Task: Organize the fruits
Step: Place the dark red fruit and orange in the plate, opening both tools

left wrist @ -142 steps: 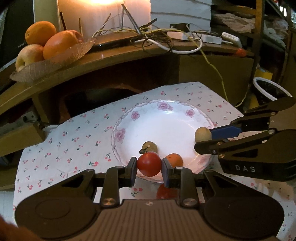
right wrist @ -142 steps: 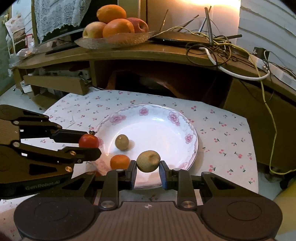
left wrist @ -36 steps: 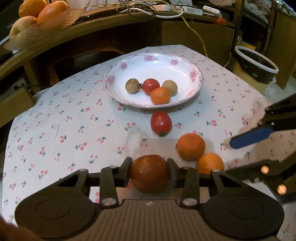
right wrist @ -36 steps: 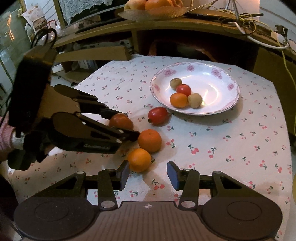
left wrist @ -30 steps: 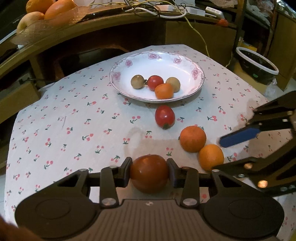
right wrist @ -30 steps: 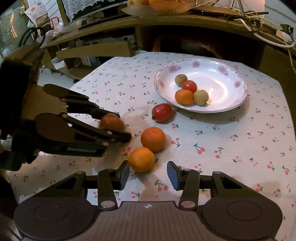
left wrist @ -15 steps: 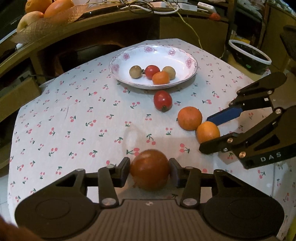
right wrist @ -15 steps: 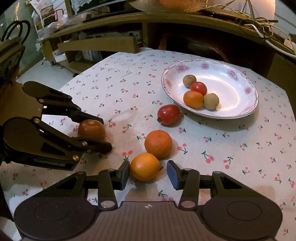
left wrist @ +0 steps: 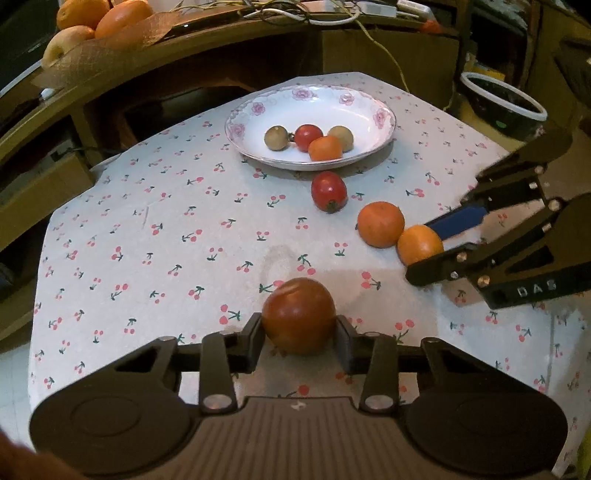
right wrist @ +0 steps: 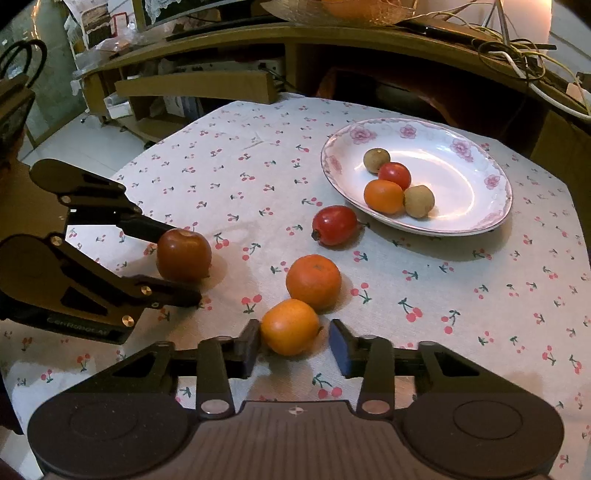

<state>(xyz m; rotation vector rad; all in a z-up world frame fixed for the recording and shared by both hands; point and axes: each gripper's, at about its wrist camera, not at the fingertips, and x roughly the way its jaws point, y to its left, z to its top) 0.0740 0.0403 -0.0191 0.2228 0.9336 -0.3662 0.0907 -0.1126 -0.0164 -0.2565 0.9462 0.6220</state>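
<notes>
My left gripper is shut on a dark red tomato, which rests on the cherry-print tablecloth; it also shows in the right wrist view. My right gripper is open, its fingers on either side of the near orange, with a gap on the right side. A second orange and a red tomato lie beyond it. A flowered white plate holds a small orange, a small tomato and two brown fruits.
A wooden desk stands behind the table with a glass fruit bowl and tangled cables. A dark bin stands at the right. The table's edges are near on the left and front.
My right gripper has moved forward around the near orange. My left gripper has lowered the dark tomato onto the cloth, still shut on it.
</notes>
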